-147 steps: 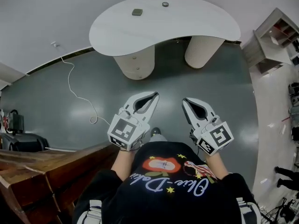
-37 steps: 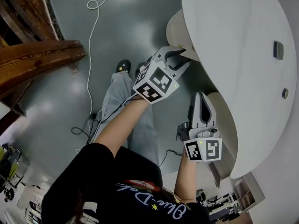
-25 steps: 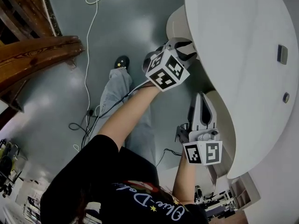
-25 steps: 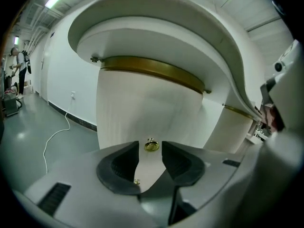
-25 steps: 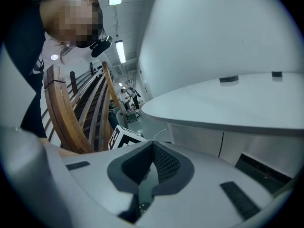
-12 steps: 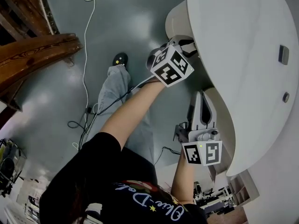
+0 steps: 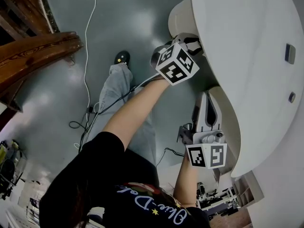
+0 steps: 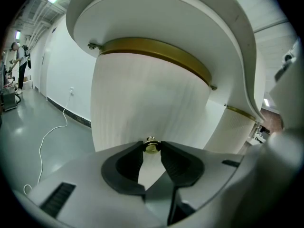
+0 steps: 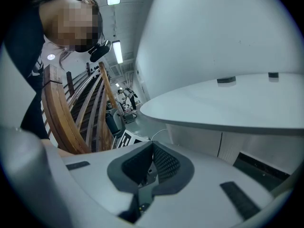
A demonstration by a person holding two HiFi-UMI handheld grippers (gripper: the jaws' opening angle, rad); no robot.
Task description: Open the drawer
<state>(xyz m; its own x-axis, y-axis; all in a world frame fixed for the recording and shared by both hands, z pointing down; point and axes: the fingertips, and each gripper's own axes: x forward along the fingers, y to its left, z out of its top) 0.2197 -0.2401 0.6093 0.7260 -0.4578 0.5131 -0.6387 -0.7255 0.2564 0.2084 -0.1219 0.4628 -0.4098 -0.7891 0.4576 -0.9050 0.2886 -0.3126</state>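
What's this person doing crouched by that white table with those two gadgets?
They hold a two-jaw gripper in each hand and are trying to open a drawer. The left gripper has just been closing on a small brass knob on the rounded white pedestal under the table top, and its tips now sit against both sides of the knob. The right gripper is shut, empty and idle. Nothing is pulled out yet.

Office lobby: white desk [image 7: 247, 56], wd. staircase [image 7: 38, 51]
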